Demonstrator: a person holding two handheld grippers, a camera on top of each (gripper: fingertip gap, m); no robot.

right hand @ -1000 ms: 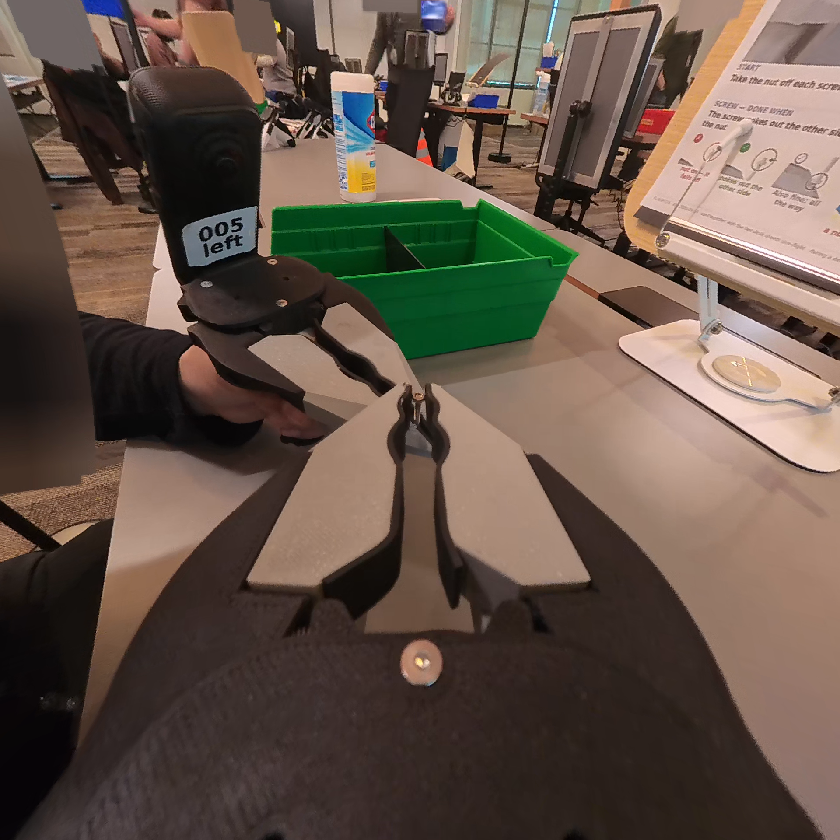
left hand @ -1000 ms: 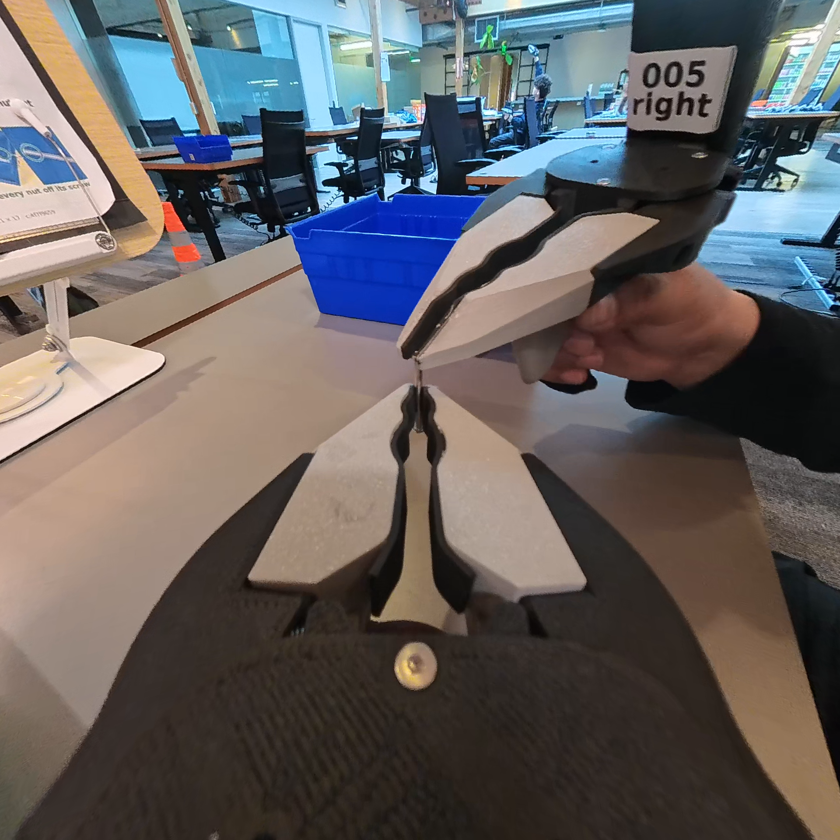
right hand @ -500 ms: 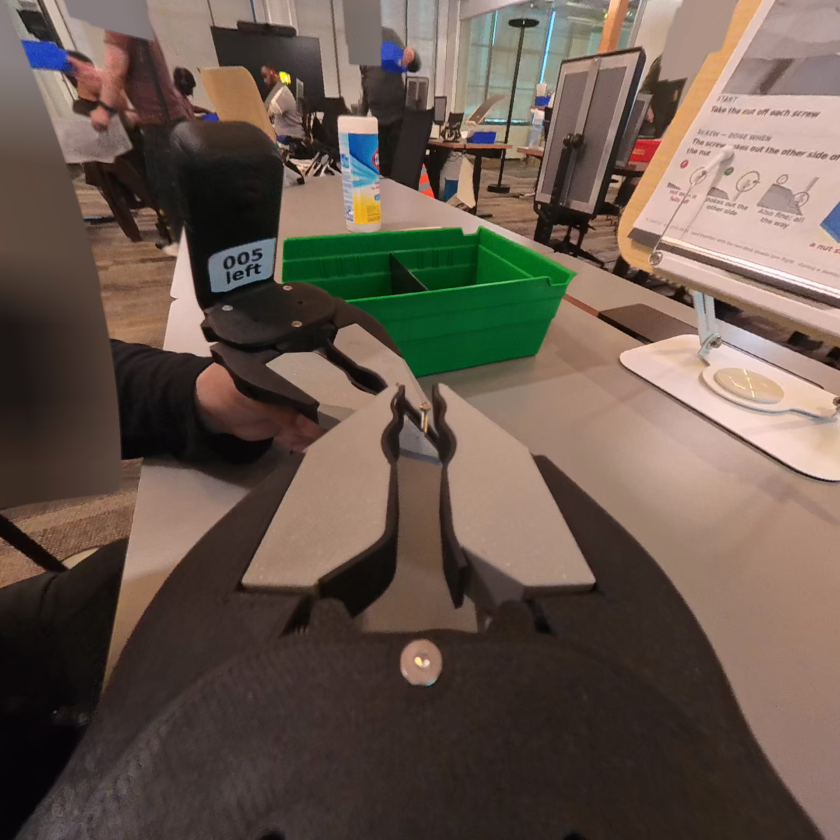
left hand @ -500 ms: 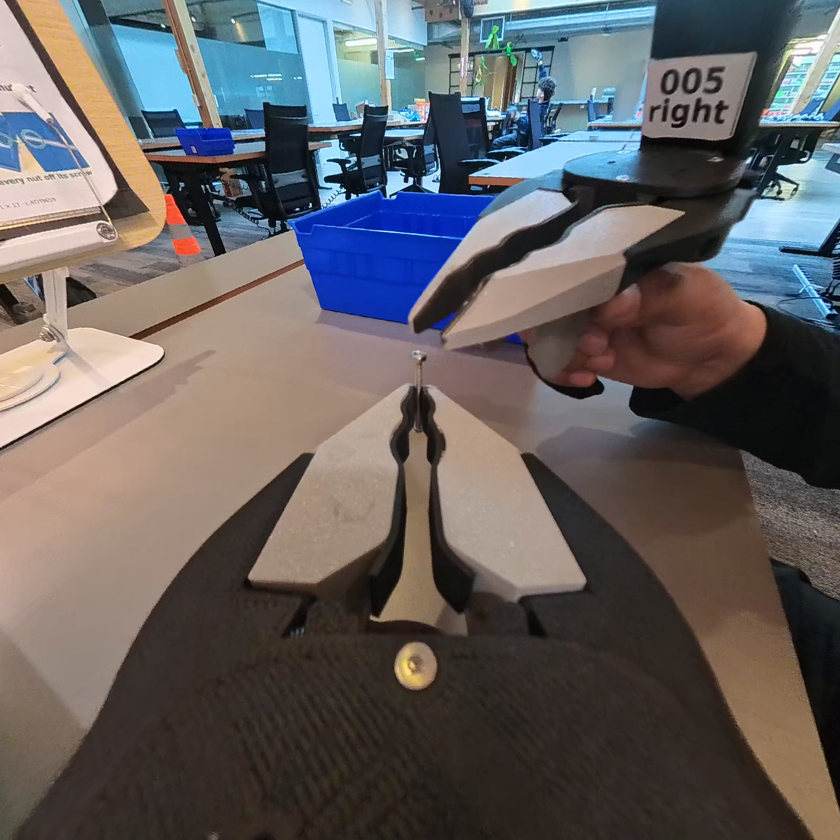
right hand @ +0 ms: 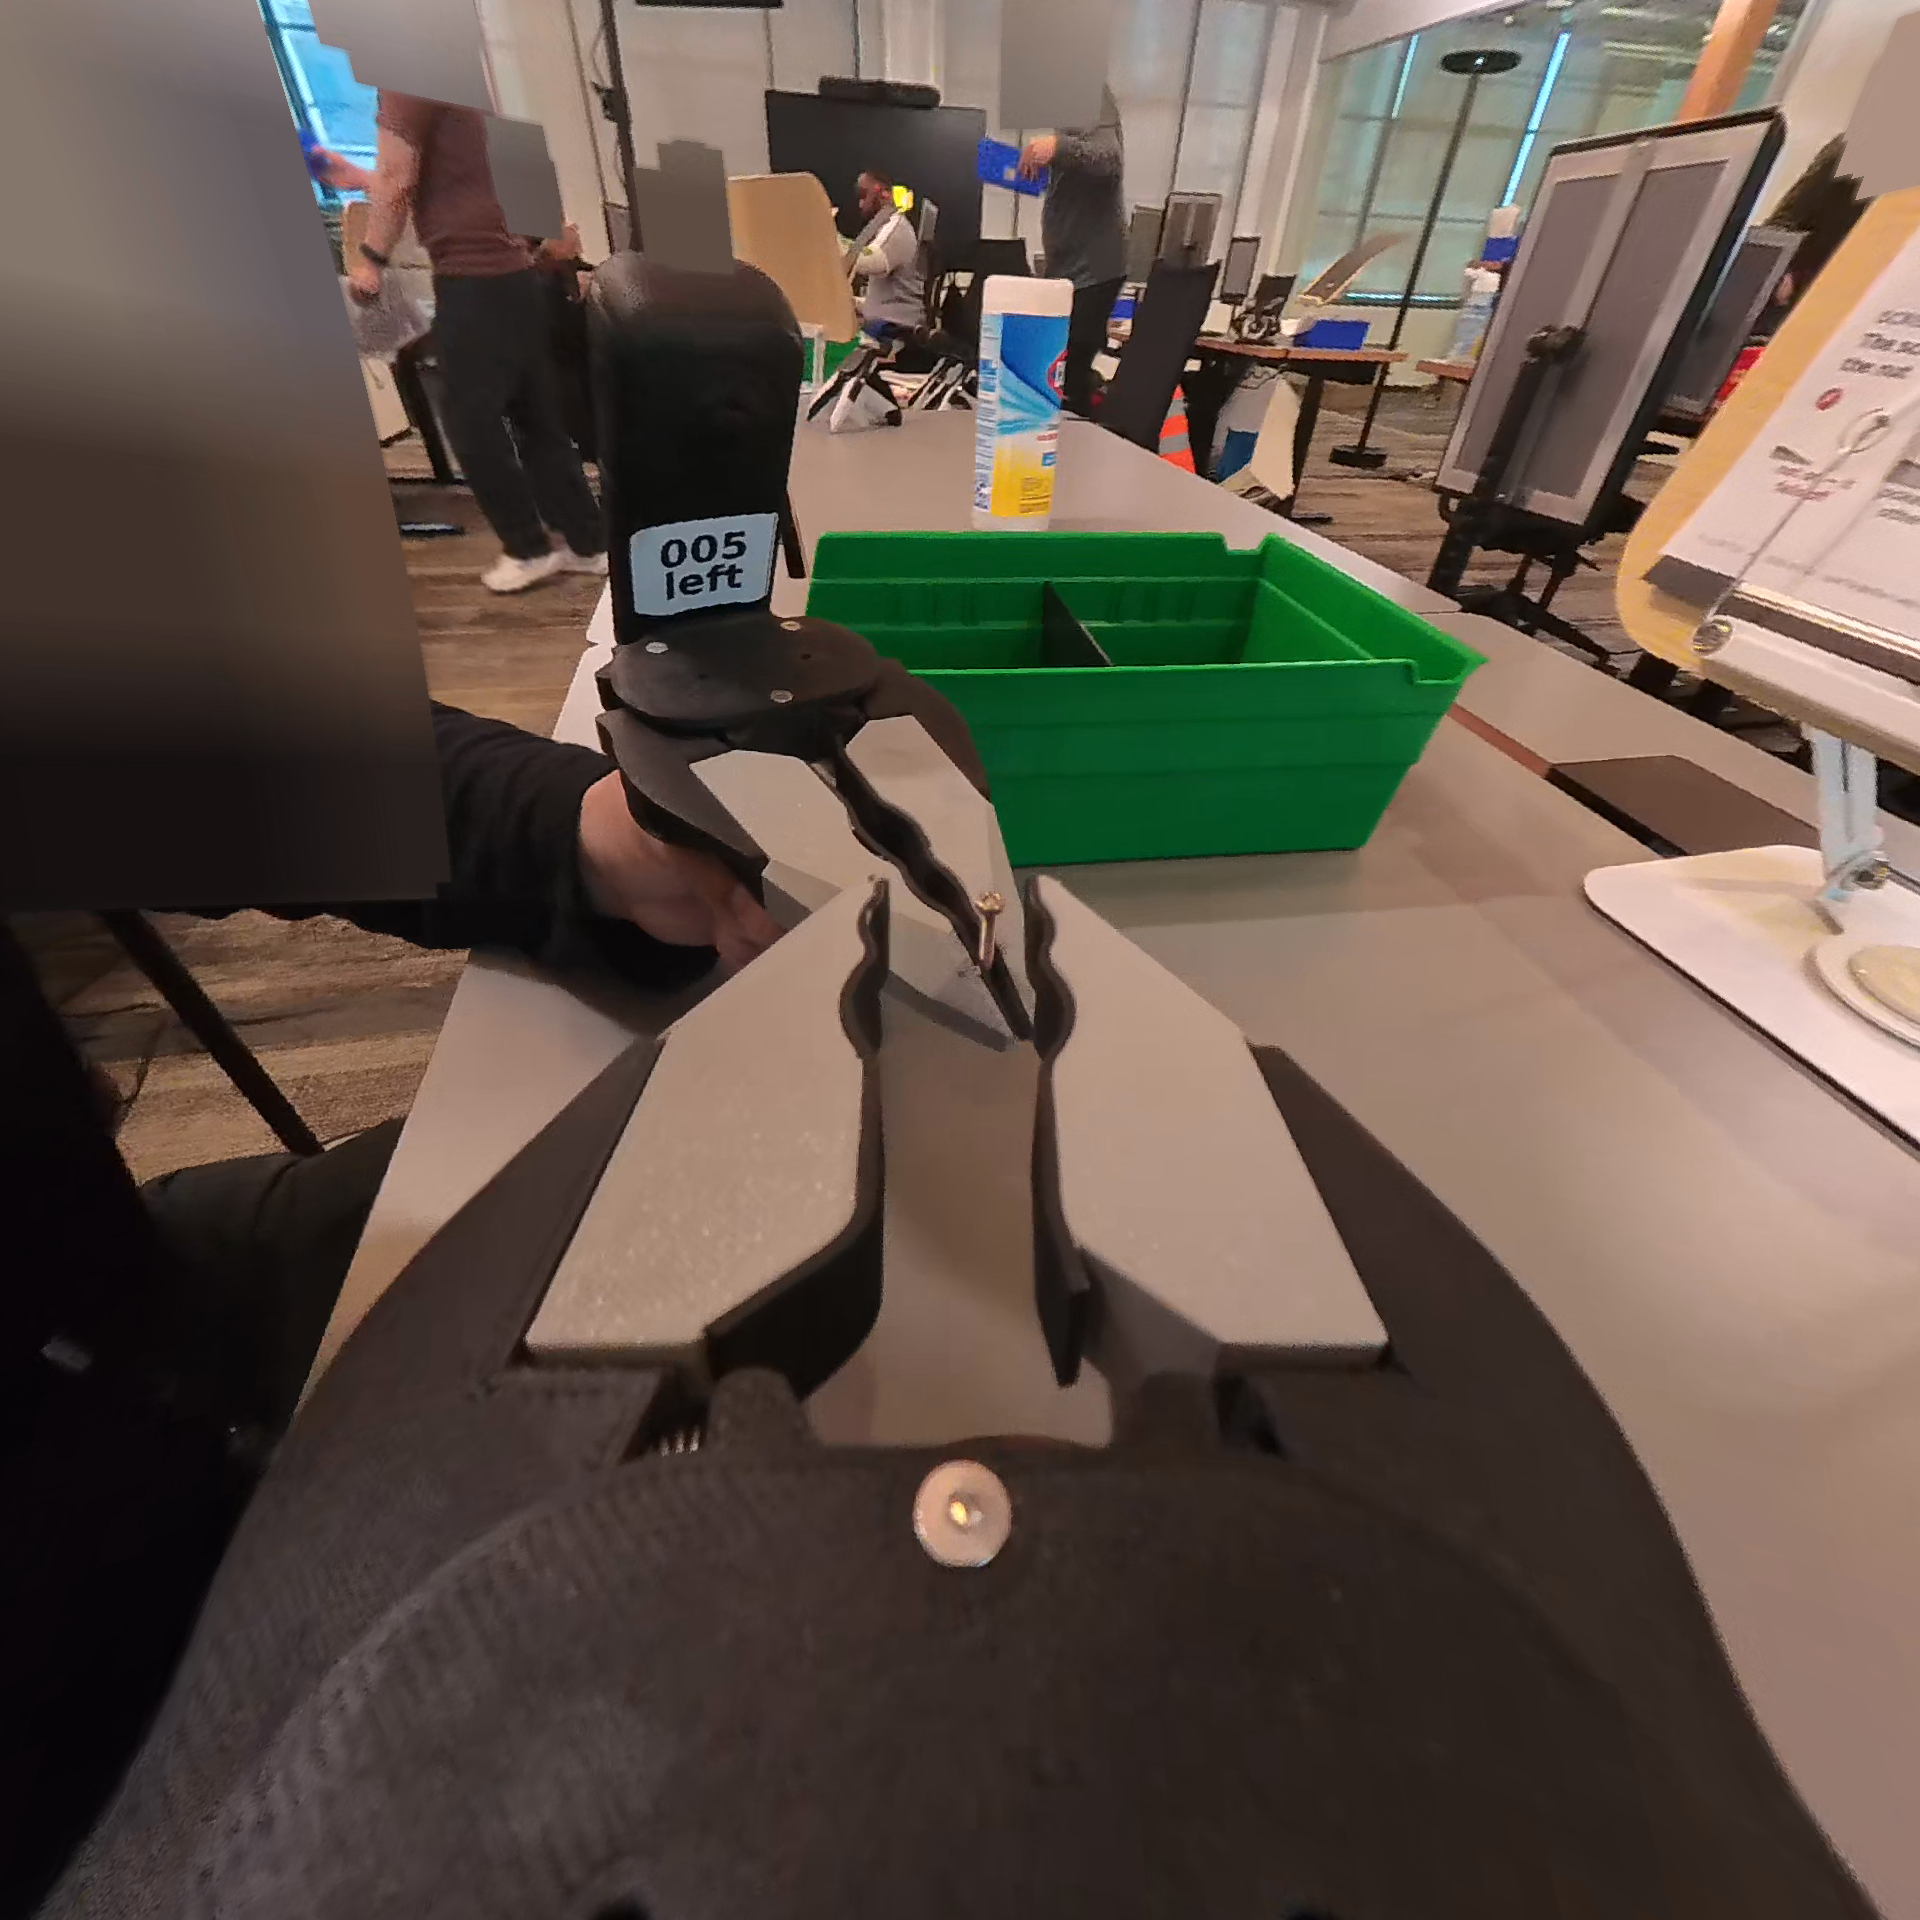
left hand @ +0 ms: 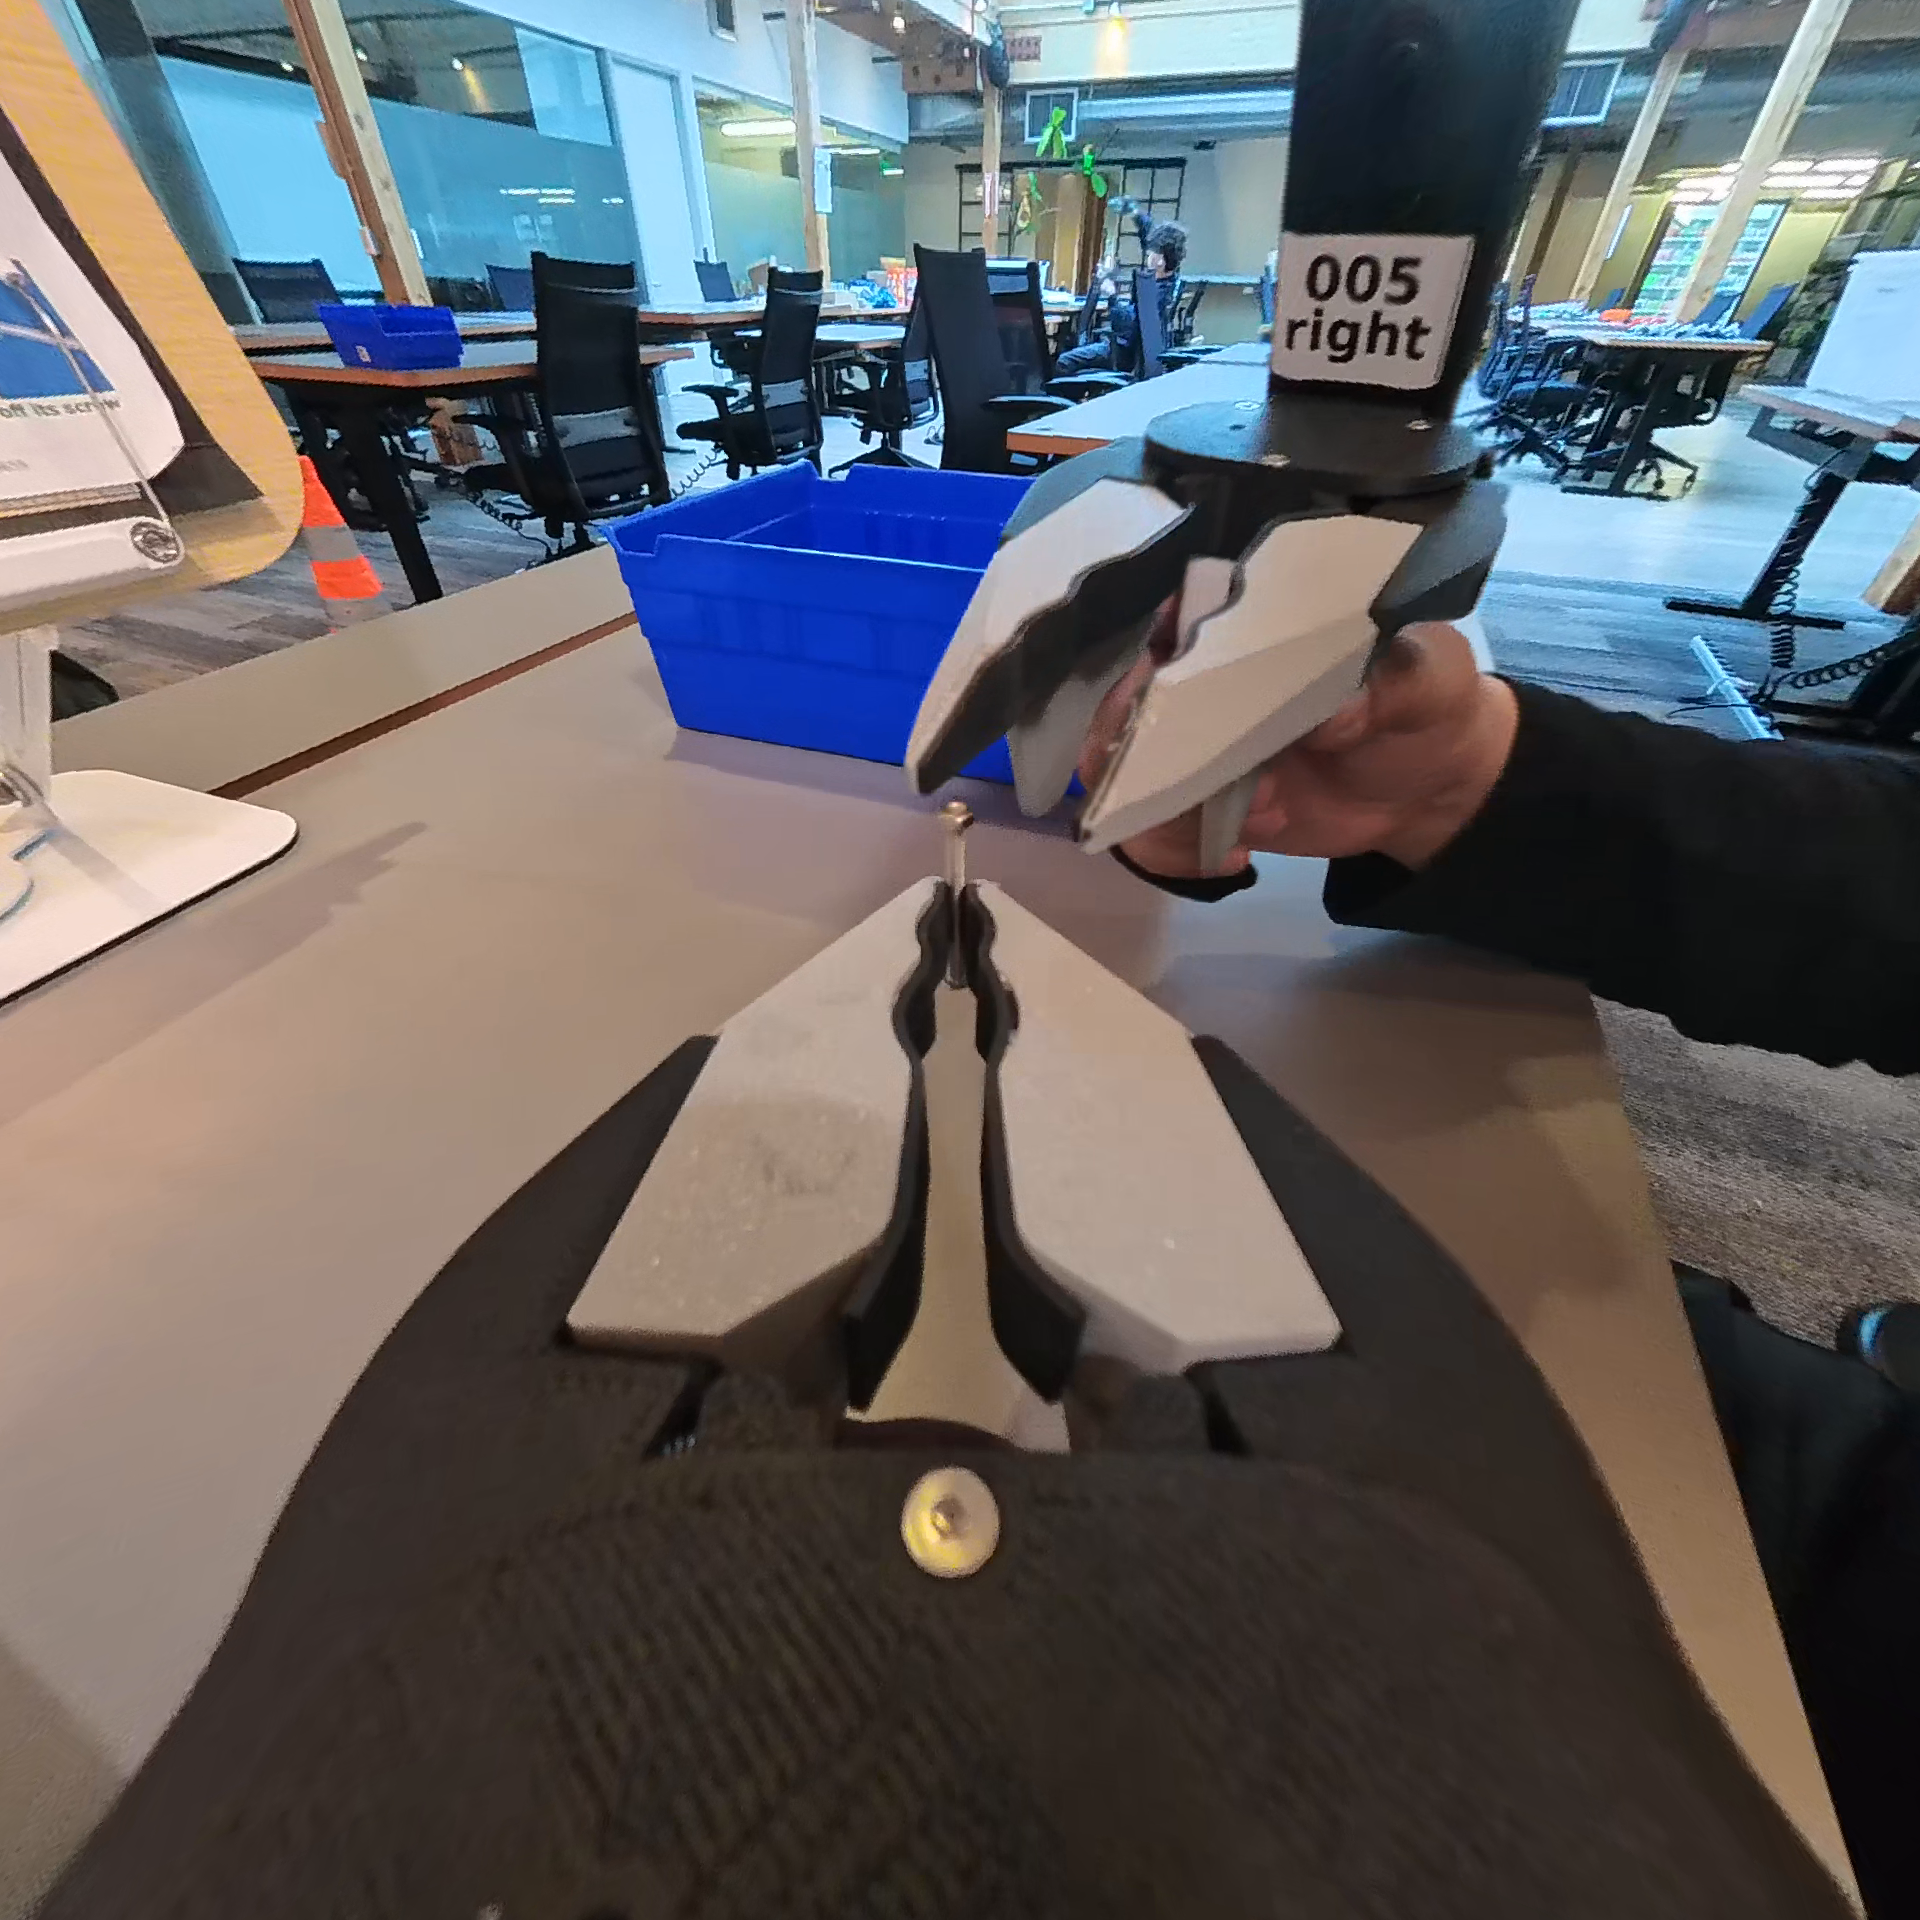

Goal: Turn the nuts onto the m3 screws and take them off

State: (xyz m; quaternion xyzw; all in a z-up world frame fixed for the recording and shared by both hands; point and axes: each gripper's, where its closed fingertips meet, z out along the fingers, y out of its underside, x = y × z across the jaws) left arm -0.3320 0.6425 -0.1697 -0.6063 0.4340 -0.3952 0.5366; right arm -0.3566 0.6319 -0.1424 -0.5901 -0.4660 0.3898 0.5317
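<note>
My left gripper point(left hand: 954, 906) is shut on a thin metal M3 screw point(left hand: 954, 862), which stands upright out of its tips with the head on top. I see no nut on the bare shaft. My right gripper point(left hand: 1013, 800) hangs open just above and to the right of the screw head, not touching it. In the right wrist view my right gripper point(right hand: 958, 888) is open and empty. The screw point(right hand: 987, 930) stands between its fingertips, held by the left gripper point(right hand: 1006, 1023) coming in from the left.
A blue bin point(left hand: 810, 623) stands on the grey table point(left hand: 468, 935) behind the grippers. A divided green bin point(right hand: 1195, 769) stands on the other side. A white stand with an instruction sheet point(right hand: 1766, 935) and a wipes canister point(right hand: 1018, 405) are also on the table. My two grippers' fingertips are within a few centimetres of each other.
My right gripper was shut at the top of the screw. It has opened, let go and drawn back up and away. The left gripper still holds the screw in place.
</note>
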